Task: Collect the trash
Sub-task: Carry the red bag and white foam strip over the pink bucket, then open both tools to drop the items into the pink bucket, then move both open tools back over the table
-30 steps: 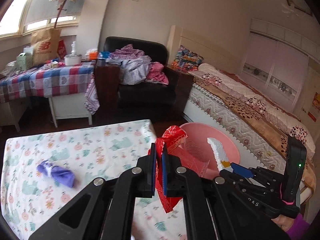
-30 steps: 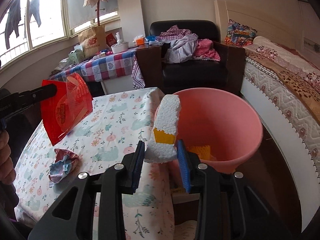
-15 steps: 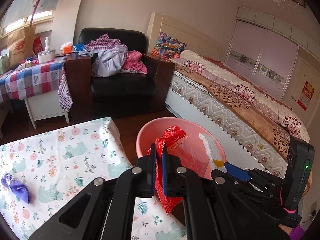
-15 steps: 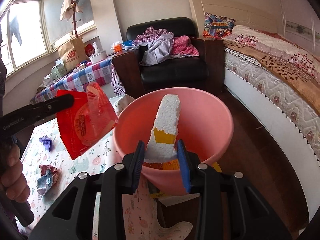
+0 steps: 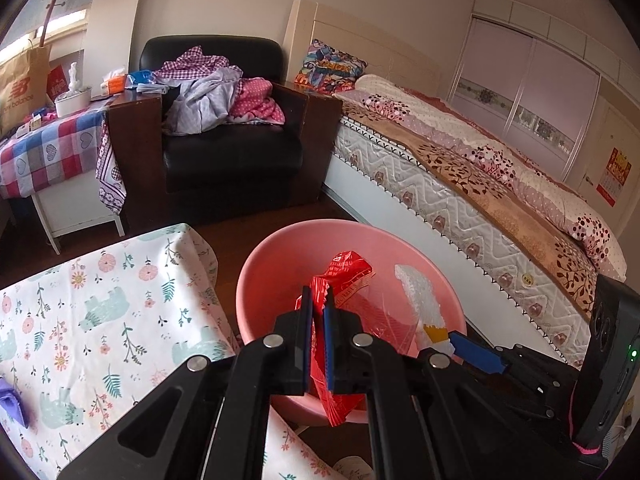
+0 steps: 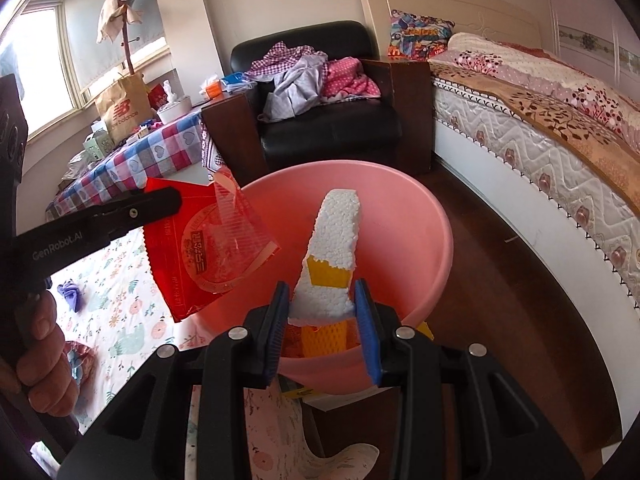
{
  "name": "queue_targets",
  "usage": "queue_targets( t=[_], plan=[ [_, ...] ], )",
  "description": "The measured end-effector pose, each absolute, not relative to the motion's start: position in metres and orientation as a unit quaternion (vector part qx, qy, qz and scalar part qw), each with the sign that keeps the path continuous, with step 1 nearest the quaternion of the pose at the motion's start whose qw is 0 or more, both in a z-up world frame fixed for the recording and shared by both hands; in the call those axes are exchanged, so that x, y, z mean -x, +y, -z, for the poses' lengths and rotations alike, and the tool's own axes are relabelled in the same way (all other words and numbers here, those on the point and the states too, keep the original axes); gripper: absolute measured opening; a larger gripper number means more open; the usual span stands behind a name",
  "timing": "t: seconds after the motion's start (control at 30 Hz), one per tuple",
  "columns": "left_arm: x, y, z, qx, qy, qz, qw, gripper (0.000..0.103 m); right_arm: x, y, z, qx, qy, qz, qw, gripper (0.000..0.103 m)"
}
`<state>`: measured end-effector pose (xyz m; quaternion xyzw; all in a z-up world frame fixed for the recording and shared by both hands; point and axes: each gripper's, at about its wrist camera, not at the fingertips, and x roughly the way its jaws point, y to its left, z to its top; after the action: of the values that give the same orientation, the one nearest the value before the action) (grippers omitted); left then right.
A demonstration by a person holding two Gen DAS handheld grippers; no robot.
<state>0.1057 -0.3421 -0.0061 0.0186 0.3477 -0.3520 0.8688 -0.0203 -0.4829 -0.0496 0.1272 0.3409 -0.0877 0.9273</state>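
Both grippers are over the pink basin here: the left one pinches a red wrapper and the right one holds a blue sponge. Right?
Not quite. The right gripper holds a piece of white foam with a yellow patch, not a blue sponge; only its pads are blue. The right wrist view shows this. The rest stands: the left gripper pinches the red wrapper, both over the pink basin.

You hold the wrapper [image 5: 347, 280] in your left gripper [image 5: 318, 344] and the foam piece [image 6: 334, 256] in your right gripper [image 6: 322, 320], both over the basin [image 6: 420, 240]. The table [image 5: 100, 300] is left of the basin, the bed [image 5: 480, 168] right, the armchair [image 5: 232, 160] behind.
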Motion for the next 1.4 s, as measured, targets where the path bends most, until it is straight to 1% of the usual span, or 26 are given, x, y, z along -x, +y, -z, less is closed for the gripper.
queue_targets(
  t=[0.37,0.47,0.5,0.57,0.63,0.8,0.87,0.9,0.93,1.17,1.4],
  plan=[
    [-0.104,-0.354,0.012,-0.023,0.351,0.353,0.867,0.005,0.016,-0.487,0.054,-0.122,0.344,0.099,0.926,0.034],
    [-0.101,-0.355,0.01,-0.025,0.347,0.358,0.867,0.01,0.016,-0.488,0.054,-0.122,0.343,0.107,0.925,0.034],
    [-0.1,-0.355,0.01,-0.026,0.344,0.36,0.867,0.014,0.015,-0.489,0.054,-0.123,0.344,0.107,0.925,0.034],
    [-0.097,-0.355,0.007,-0.027,0.339,0.363,0.868,0.032,0.014,-0.489,0.054,-0.123,0.346,0.106,0.924,0.035],
    [-0.095,-0.352,0.003,-0.025,0.328,0.366,0.871,0.038,0.014,-0.489,0.053,-0.124,0.343,0.1,0.926,0.035],
    [-0.091,-0.342,-0.009,-0.014,0.318,0.37,0.873,0.042,0.013,-0.488,0.049,-0.123,0.339,0.094,0.928,0.036],
    [-0.089,-0.336,-0.013,-0.008,0.315,0.369,0.874,0.042,0.013,-0.487,0.049,-0.124,0.339,0.09,0.928,0.04],
    [-0.088,-0.332,-0.015,-0.007,0.313,0.368,0.876,0.043,0.013,-0.486,0.048,-0.123,0.338,0.09,0.929,0.047],
    [-0.087,-0.329,-0.017,-0.007,0.311,0.366,0.877,0.043,0.014,-0.486,0.047,-0.122,0.336,0.091,0.929,0.047],
    [-0.073,-0.293,-0.027,-0.007,0.302,0.348,0.888,0.043,0.023,-0.467,0.035,-0.114,0.327,0.069,0.936,0.047],
    [-0.055,-0.226,-0.032,-0.009,0.294,0.306,0.905,0.043,0.031,-0.429,0.025,-0.101,0.327,0.017,0.939,0.047]
  ],
)
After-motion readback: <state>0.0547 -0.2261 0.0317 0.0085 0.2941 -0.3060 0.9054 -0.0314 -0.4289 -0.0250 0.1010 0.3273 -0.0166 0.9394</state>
